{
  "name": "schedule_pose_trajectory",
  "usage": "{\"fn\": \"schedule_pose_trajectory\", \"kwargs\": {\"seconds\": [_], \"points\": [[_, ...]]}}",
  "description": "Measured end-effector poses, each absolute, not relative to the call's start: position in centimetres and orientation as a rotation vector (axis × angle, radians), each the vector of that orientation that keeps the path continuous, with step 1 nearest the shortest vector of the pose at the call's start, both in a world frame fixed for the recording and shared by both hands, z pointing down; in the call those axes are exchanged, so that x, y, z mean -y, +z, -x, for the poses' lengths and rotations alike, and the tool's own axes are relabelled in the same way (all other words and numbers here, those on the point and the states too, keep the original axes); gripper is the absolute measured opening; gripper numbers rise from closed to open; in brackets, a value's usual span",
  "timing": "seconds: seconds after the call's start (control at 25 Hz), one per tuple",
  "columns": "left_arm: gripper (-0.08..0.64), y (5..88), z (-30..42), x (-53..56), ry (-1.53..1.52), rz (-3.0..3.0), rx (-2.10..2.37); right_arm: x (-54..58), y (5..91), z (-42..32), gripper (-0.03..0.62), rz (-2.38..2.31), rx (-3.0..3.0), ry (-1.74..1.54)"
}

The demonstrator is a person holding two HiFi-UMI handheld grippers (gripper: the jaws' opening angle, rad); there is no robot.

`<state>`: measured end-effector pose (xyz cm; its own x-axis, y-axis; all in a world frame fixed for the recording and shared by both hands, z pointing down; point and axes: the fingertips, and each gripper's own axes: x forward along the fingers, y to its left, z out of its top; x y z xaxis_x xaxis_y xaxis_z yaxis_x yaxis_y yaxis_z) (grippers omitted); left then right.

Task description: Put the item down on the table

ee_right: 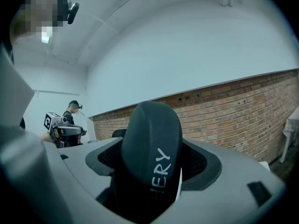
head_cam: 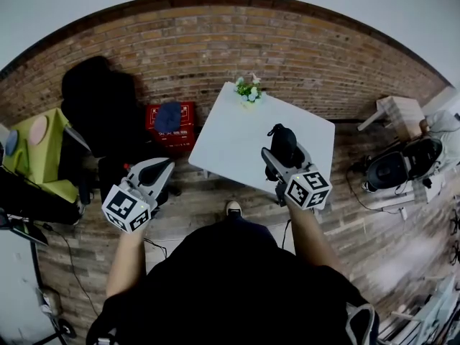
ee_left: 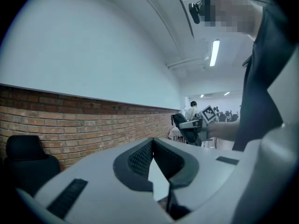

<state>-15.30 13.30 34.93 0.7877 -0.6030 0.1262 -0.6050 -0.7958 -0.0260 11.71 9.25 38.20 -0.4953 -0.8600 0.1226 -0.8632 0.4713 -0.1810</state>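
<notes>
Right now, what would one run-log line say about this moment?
right gripper: shut on black item | place: held over white table | left gripper: shut, empty

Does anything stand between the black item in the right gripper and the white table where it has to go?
Nothing visible does. The right gripper holds the black item above the white table. The only thing on the table, a small flower pot, stands at its far corner, well away.

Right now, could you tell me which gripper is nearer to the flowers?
Right. The right gripper, holding the item, is over the table, whose far corner bears the flowers; the left gripper is off the table, beyond its left edge.
</notes>
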Motion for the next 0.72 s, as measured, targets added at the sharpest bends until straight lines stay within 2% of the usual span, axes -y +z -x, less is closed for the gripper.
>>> {"fn": "schedule_pose_trajectory", "kwargs": {"seconds": [0.72], "points": [[0.009, 36.3, 14.3, -9.5, 0.258, -2.937, 1.07, -4.3, 39.2, -13.2, 0.377, -1.516, 2.687, 0.343]]}}
